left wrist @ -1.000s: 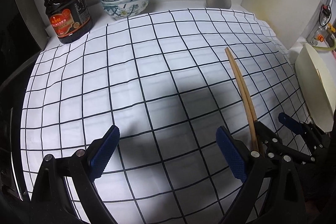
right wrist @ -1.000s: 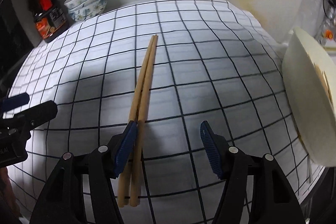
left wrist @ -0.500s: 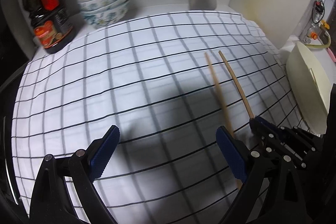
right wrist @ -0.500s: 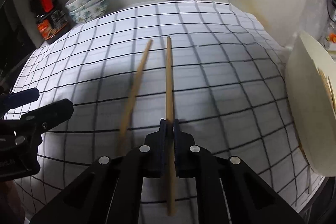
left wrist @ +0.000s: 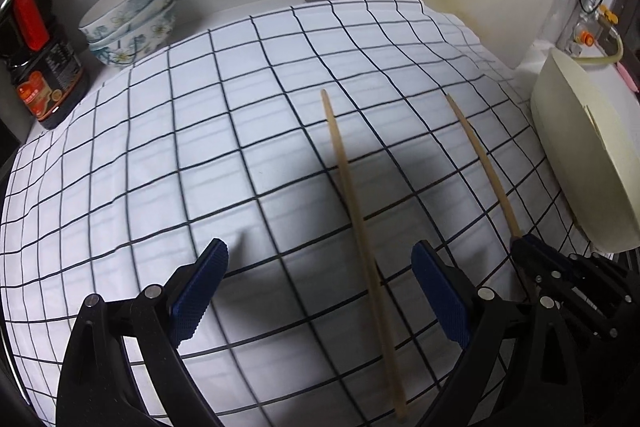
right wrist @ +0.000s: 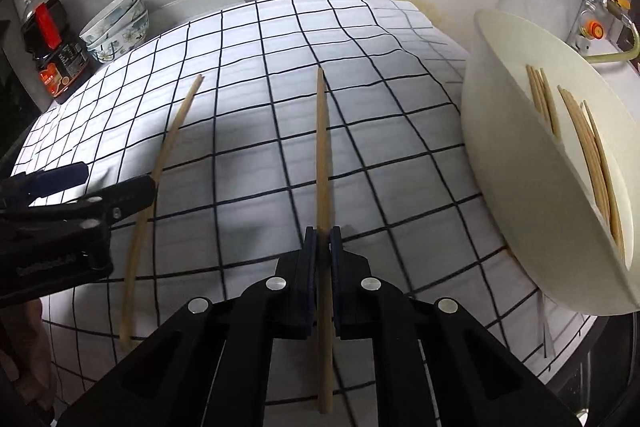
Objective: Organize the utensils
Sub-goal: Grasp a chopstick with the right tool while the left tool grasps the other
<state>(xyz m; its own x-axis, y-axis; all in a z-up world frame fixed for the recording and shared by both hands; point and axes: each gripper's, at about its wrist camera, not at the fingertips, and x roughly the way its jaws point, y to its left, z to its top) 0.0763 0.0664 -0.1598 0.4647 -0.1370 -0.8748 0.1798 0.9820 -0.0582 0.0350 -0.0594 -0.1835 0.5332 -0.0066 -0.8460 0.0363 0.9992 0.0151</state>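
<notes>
1. While the right gripper (right wrist: 324, 239) has its jaws pinched tight on one chopstick (right wrist: 322, 155), the second chopstick (left wrist: 356, 219) lies loose on the checked cloth (left wrist: 160, 155) over the worktop.
2. That loose stick lies between the wide-open, empty jaws of the left gripper (left wrist: 320, 291), nearer the right-hand jaw than the left.
3. Its long axis runs roughly with the left gripper's fingers, from the worktop's near edge toward the far edge, so the jaws would close across it.
4. The left gripper is judged the nearer one for that stick.
5. The cream tray (right wrist: 520, 187), already holding several chopsticks, sits at the worktop's right edge, to the right of the held stick's tip.
</notes>
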